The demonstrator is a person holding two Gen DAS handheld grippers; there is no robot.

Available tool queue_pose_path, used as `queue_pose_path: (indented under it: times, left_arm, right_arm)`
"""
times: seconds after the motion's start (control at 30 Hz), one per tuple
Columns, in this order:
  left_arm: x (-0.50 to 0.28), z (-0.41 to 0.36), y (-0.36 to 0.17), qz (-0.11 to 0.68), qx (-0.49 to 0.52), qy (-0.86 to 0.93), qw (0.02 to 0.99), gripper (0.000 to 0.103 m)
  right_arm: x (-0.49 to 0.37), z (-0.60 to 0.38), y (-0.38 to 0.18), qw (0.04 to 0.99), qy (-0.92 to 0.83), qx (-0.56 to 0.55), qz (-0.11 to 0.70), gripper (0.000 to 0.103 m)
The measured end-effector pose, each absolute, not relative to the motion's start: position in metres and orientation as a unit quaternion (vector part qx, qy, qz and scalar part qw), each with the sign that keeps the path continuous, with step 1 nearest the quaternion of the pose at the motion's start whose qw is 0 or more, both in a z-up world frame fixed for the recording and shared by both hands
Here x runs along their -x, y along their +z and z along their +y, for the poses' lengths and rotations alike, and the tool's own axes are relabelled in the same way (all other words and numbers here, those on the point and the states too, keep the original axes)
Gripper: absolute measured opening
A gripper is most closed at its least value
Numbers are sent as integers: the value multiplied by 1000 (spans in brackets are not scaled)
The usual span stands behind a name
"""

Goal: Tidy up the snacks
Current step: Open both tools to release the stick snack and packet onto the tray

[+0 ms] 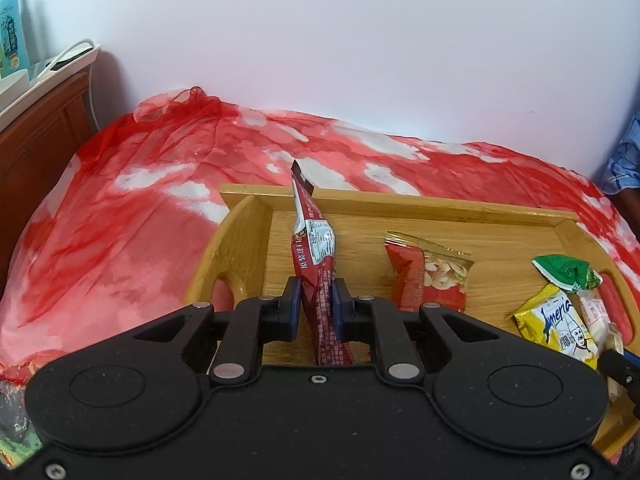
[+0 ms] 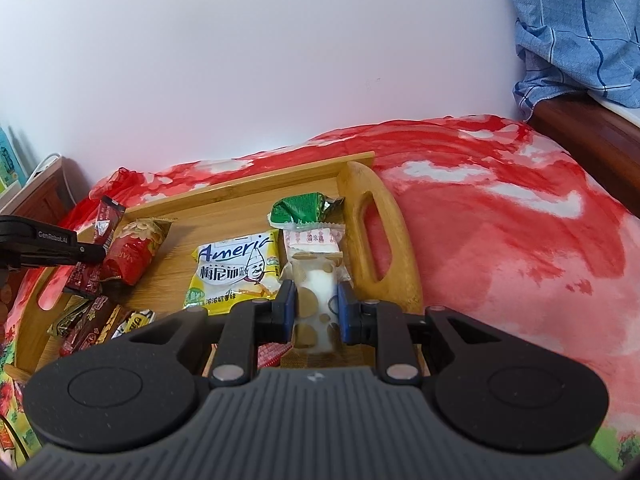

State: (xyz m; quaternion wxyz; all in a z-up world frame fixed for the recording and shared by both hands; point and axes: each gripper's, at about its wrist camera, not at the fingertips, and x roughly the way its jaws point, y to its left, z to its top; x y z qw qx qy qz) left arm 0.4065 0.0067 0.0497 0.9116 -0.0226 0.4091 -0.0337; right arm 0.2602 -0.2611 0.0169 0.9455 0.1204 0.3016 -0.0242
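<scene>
A bamboo tray (image 1: 420, 208) lies on a red and white cloth; it also shows in the right wrist view (image 2: 224, 196). My left gripper (image 1: 316, 300) is shut on a long dark red snack packet (image 1: 314, 248) and holds it upright over the tray's left part; it shows in the right wrist view (image 2: 106, 220) too. My right gripper (image 2: 316, 304) is shut on a clear packet with a white cake and gold dots (image 2: 316, 284), at the tray's right end. In the tray lie a red nut packet (image 1: 430, 276), a yellow Ameria packet (image 2: 236, 268) and a green packet (image 2: 300, 208).
Several small dark packets (image 2: 88, 320) lie at the tray's near left corner. A wooden bedside stand with a power strip (image 1: 56, 64) is at far left. A blue checked cloth (image 2: 580, 28) hangs over a wooden rail at far right. A white wall is behind.
</scene>
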Motion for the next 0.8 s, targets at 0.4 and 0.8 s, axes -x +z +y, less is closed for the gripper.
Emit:
queue_pose_path:
  times: [0.4,0.8]
  left_arm:
    - [-400,5,50,407,31,-17,913,37]
    - [-329,11,74,385,21,-36,922,71]
  right_arm:
    - [-259,-262,22,945,-19,-134,299,52]
    - [-226,-256,33,953,-1,-146,266,75]
